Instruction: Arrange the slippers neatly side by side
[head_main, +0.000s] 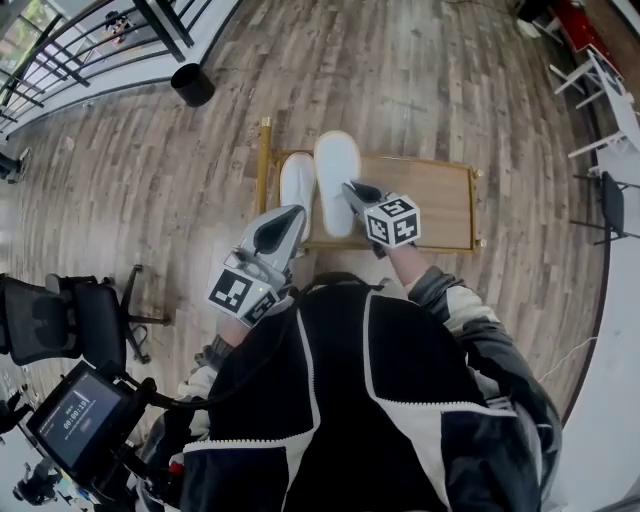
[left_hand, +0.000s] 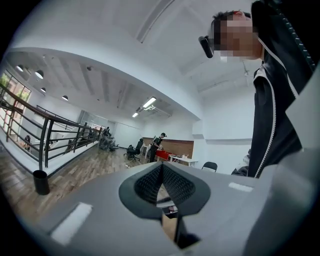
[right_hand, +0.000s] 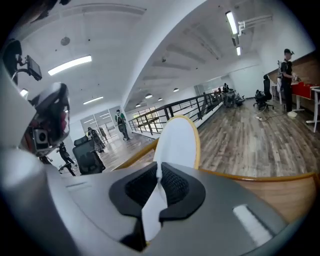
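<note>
Pinching the edge of one white slipper (right_hand: 178, 141), the right gripper (right_hand: 159, 173) hides its heel from above. The left gripper (left_hand: 162, 172), clenched empty, covers the near end of the other slipper (head_main: 297, 183).

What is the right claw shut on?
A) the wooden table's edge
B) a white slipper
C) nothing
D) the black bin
B: in the right gripper view, the right claw is pinching the edge of the white slipper, with white fabric running down through its grip.
</note>
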